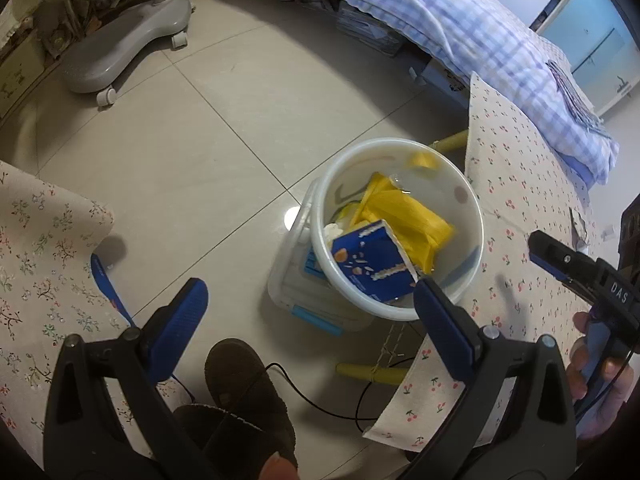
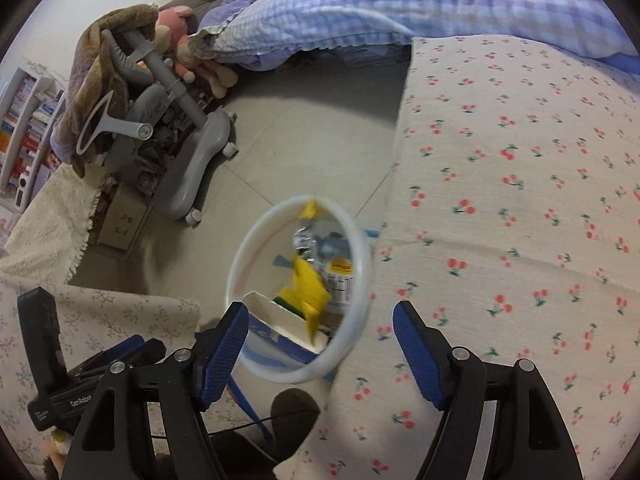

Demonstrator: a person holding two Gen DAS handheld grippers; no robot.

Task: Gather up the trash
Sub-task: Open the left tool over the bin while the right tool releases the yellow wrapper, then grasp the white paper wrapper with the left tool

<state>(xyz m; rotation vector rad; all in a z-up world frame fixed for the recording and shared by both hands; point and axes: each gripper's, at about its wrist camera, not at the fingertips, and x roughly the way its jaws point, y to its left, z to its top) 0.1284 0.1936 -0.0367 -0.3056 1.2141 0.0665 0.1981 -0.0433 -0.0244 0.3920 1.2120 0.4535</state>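
Observation:
A white bucket (image 1: 380,309) stands on the floor between two cloth-covered tables. It holds a blue carton (image 1: 368,258) and yellow wrappers (image 1: 400,216). My left gripper (image 1: 311,294) hangs open above the bucket's near side, with nothing between its fingers. In the right wrist view the same bucket (image 2: 249,246) lies below my right gripper (image 2: 320,314), which is open and empty. A blurred yellow wrapper (image 2: 306,292) sits inside over the carton (image 2: 276,318), beside a clear crumpled bottle (image 2: 338,270). The right tool's black housing (image 1: 612,294) shows at the right edge, held by a hand.
The bucket rests on a clear storage box (image 1: 296,292). A cherry-print tablecloth (image 1: 520,200) drapes to the right and a floral cloth (image 1: 40,260) to the left. A grey wheeled chair base (image 1: 120,52), a plaid-quilted bed (image 1: 460,20) and a slippered foot (image 1: 244,380) are nearby.

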